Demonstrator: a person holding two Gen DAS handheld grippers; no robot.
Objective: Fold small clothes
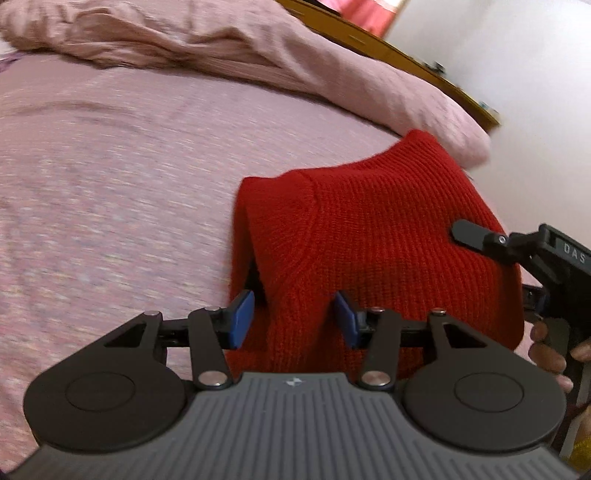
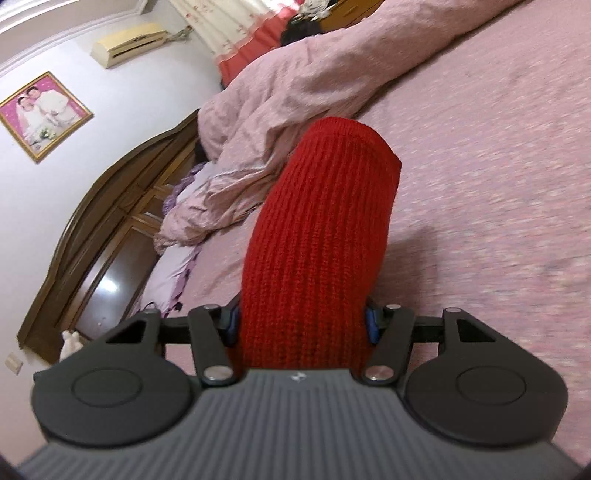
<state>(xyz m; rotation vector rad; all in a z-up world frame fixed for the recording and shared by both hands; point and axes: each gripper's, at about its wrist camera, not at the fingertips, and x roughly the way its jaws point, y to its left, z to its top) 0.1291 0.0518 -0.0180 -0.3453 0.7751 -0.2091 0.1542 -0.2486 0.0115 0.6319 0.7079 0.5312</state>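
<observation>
Nearest in left wrist view: left gripper (image 1: 293, 319), blue pads (image 1: 242, 319) roughly half apart, pinched onto a fold of red knit garment (image 1: 369, 229); cloth bunched btwn pads, w/ left pad tucked at a dark opening at the garment's left edge and right pad pressed into the knit. Garment lifted off the bed, draped up and away from the tongs like a tent, seam curving down toward the held fold. To the right, right gripper (image 1: 480, 240) coming in from frame edge, one black finger (image 1: 467, 230) laid against the garment's right side; fingers of a person's hand (image 1: 546, 343) wrapped on its handle just below. Nearest in right wrist view: right gripper (image 2: 303, 323), pads (image 2: 371, 325) about half apart, clamped on both sides of a thick rolled band of the same red garment (image 2: 325, 229); knit fills the gap fully, stands up and forward from the jaws as a rounded column, top edge well above the bed. Under and beyond garment: pink bedsheet (image 1: 110, 184), blurred. Farther back: rumpled pink quilt (image 2: 295, 85) heaped along the bed's far side, a lilac pillow (image 2: 173, 266) beside it. Farthest: dark wooden headboard (image 2: 110, 206), framed photo (image 2: 42, 114) and an air-con unit (image 2: 129, 42) on the wall, curtain (image 2: 236, 29) w/ red hem.
</observation>
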